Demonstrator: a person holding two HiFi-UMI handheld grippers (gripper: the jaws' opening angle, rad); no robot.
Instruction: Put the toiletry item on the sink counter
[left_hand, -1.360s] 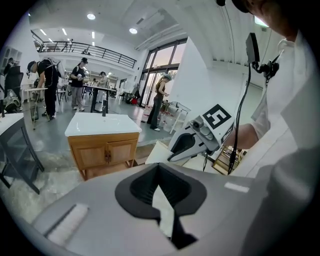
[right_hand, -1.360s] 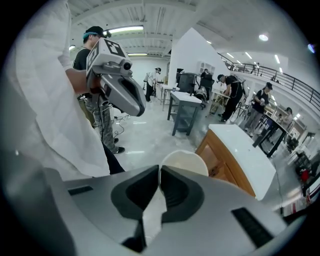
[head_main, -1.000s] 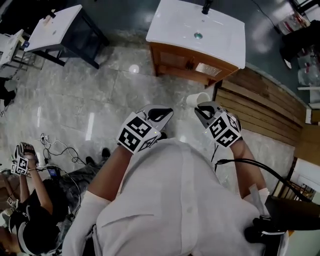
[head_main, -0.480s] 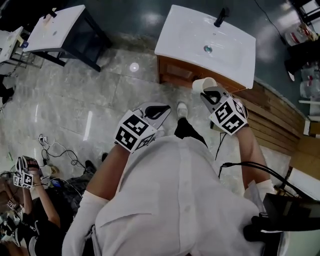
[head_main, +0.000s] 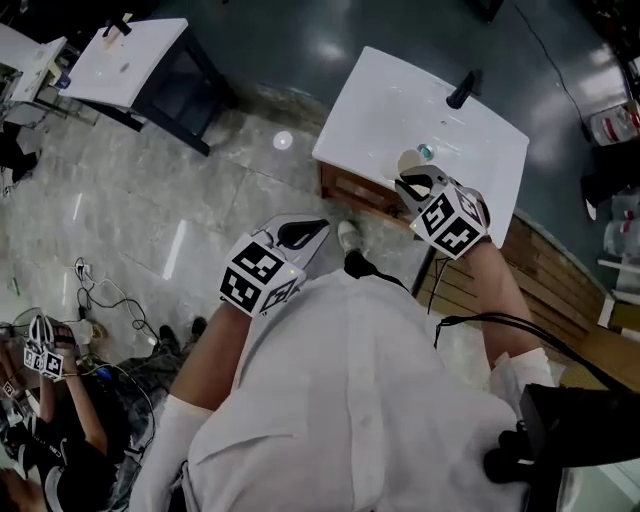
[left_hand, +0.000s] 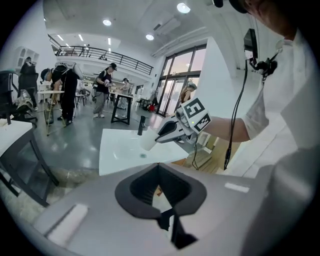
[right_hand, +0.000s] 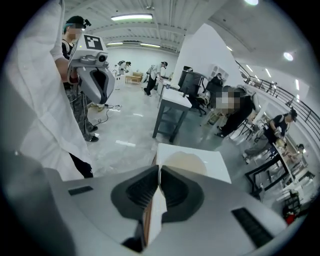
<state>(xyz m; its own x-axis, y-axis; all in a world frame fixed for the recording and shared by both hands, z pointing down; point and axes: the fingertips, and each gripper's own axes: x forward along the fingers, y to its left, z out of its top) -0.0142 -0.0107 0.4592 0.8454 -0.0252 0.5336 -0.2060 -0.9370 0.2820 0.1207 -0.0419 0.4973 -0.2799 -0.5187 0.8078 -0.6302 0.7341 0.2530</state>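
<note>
Holding 1 cup (head_main: 409, 160) over 1 sink counter (head_main: 376, 98)

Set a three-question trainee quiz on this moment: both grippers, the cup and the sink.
1. True or false: the left gripper holds the cup.
2. Pick one. The right gripper is: A) open and empty; B) shut on the cup's rim; C) resting on the floor.
3. Fill in: in the head view the cup shows against the white sink counter, right beside its ___.

Key: 1 false, its jaws are together with nothing between them; 2 B; 3 drain.
</note>
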